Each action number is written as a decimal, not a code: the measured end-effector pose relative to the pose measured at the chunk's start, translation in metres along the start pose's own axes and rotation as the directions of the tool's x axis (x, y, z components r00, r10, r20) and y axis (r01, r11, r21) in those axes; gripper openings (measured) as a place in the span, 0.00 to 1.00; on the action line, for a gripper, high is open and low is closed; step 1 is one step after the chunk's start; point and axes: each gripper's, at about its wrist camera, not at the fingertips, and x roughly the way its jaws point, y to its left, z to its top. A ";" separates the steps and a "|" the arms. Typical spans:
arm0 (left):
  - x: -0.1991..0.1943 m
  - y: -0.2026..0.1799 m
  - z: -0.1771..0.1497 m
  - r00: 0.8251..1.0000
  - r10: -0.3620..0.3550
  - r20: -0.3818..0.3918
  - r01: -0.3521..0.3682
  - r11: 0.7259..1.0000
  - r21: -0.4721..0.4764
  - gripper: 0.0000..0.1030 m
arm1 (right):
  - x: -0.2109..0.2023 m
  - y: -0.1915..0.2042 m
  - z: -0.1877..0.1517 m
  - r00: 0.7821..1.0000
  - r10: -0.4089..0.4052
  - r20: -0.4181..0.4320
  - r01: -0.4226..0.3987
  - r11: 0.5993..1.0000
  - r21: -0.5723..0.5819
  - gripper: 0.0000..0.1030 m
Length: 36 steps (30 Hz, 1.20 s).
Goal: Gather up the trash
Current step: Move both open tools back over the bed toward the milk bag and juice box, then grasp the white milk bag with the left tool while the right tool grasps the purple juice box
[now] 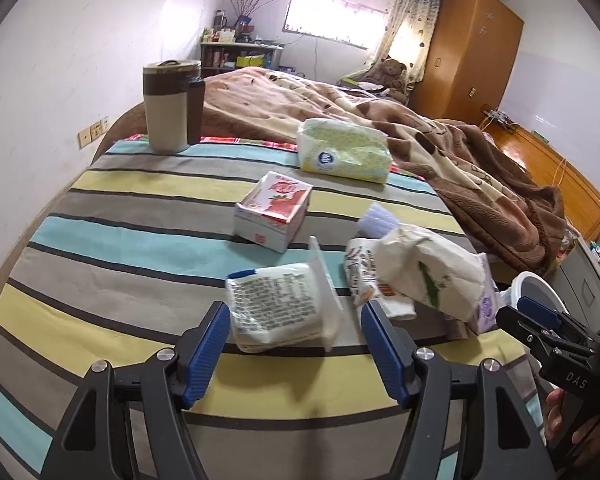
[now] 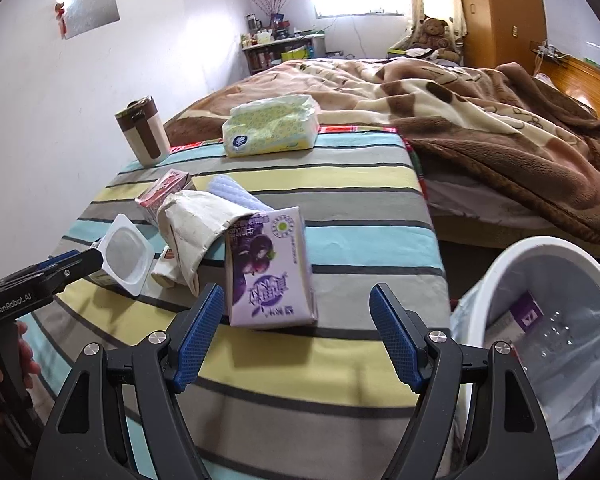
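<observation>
Left wrist view: left claw [image 1: 294, 342] spread wide, holding nothing. Clear yogurt cup [image 1: 278, 308] lies on its side on the striped tabletop [image 1: 100, 236], between the blue fingertips and just ahead of them. Beyond the cup: strawberry carton [image 1: 274, 210], then tissue pack [image 1: 342, 150]. Right of the cup: crumpled paper bag [image 1: 428, 270].

Right wrist view: right claw [image 2: 296, 330] also wide, holding nothing. Purple milk carton [image 2: 270, 268] stands tilted on the tabletop just ahead, between the fingers. Paper bag leans against the carton's left side. White trash bin [image 2: 548, 312] sits right of the carton, below the tabletop edge.
</observation>
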 end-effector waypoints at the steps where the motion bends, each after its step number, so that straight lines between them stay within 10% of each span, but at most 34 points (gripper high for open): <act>1: 0.004 0.003 0.001 1.000 0.003 -0.010 -0.003 1.000 -0.008 0.67 | 0.002 0.001 0.001 1.000 0.001 -0.006 -0.001 1.000 -0.001 0.75; 23: 0.046 0.018 0.011 0.998 -0.006 -0.068 0.001 0.998 -0.061 0.65 | 0.033 0.008 0.006 0.995 -0.045 -0.090 0.044 0.999 -0.011 0.74; 26: 0.044 0.019 0.011 0.998 -0.005 -0.065 0.001 0.998 -0.064 0.64 | 0.030 0.006 0.006 0.996 -0.042 -0.081 0.042 0.999 0.000 0.56; 36: 0.030 0.011 0.005 0.999 -0.022 -0.045 0.019 0.998 -0.062 0.63 | 0.020 -0.001 0.002 0.997 -0.040 -0.066 0.042 0.999 0.032 0.56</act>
